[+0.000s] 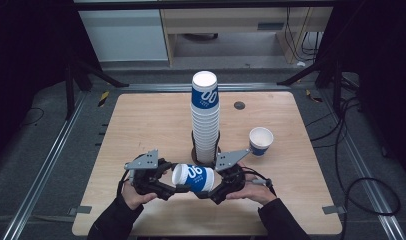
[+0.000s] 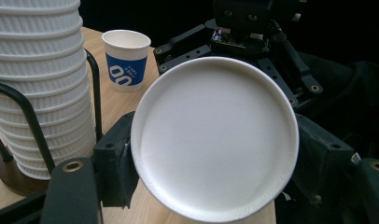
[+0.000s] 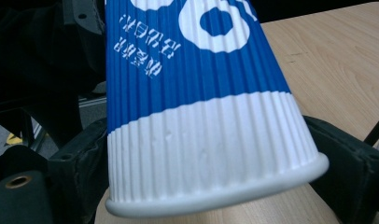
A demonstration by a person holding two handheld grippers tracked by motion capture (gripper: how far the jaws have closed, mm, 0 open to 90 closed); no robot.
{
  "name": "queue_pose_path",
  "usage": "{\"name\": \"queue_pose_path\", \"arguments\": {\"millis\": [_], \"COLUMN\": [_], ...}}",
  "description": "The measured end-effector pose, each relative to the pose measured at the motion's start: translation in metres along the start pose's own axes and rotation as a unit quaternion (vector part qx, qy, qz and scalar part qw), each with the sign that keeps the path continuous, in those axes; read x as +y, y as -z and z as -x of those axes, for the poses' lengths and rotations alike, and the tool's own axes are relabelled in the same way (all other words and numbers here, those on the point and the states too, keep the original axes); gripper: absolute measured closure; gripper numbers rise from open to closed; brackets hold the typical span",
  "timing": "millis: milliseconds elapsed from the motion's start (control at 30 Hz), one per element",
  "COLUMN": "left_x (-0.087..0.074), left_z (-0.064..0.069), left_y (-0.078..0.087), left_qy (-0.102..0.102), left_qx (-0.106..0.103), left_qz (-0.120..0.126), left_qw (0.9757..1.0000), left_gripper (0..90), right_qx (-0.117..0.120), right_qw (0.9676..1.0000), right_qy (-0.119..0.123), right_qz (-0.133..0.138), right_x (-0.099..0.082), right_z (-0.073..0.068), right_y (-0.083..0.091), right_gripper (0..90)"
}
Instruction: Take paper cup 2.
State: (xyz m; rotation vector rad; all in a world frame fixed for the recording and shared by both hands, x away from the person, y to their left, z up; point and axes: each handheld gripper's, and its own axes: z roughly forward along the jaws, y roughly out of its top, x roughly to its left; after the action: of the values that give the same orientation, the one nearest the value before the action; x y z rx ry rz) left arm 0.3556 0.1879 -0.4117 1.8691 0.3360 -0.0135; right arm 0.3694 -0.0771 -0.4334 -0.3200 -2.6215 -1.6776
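A blue-and-white ribbed paper cup (image 1: 195,178) lies on its side just above the table's front edge, held between both grippers. My left gripper (image 1: 172,179) grips the cup's flat white base (image 2: 215,140), one jaw on each side of it. My right gripper (image 1: 211,181) comes in from the right at the rim end. In the right gripper view the cup's white band and rolled lip (image 3: 211,186) sit between the jaws, and both black pads (image 3: 80,168) lie against it.
A tall stack of upturned cups (image 1: 205,120) stands mid-table in a black wire holder on a round brown base (image 2: 15,179). One upright cup (image 1: 260,141) stands to its right. A dark round grommet (image 1: 239,105) sits near the wooden table's (image 1: 141,125) far edge.
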Motion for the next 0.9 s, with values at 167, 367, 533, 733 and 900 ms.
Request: {"name": "queue_pose_path", "arguments": {"millis": [167, 367, 533, 733, 900], "left_x": [-0.001, 0.000, 0.004, 0.006, 0.001], "left_z": [-0.001, 0.000, 0.001, -0.001, -0.007], "left_y": [-0.001, -0.002, 0.003, 0.013, 0.014], "left_qy": [0.003, 0.000, -0.004, -0.013, -0.018], "left_qx": [-0.003, 0.011, 0.016, 0.040, 0.064], "left_qz": [-0.005, -0.010, -0.007, -0.028, -0.081], "left_qw": [1.0000, 0.9999, 0.9998, 0.9987, 0.9945], "left_gripper": [26.2, 22.7, 18.4, 15.0, 14.4], "right_qx": [0.002, -0.002, -0.006, -0.025, -0.042], "right_qw": [1.0000, 0.9999, 0.9998, 0.9992, 0.9981], "right_qy": [0.004, 0.004, 0.009, 0.018, 0.025], "right_qz": [-0.005, -0.013, -0.017, -0.027, -0.039], "right_x": [-0.001, -0.001, -0.001, 0.000, 0.000], "right_z": [0.000, 0.000, 0.001, 0.003, 0.007], "right_y": [0.000, 0.001, 0.005, 0.013, 0.022], "right_gripper": [13.5, 14.8, 15.5, 15.6, 15.5]}}
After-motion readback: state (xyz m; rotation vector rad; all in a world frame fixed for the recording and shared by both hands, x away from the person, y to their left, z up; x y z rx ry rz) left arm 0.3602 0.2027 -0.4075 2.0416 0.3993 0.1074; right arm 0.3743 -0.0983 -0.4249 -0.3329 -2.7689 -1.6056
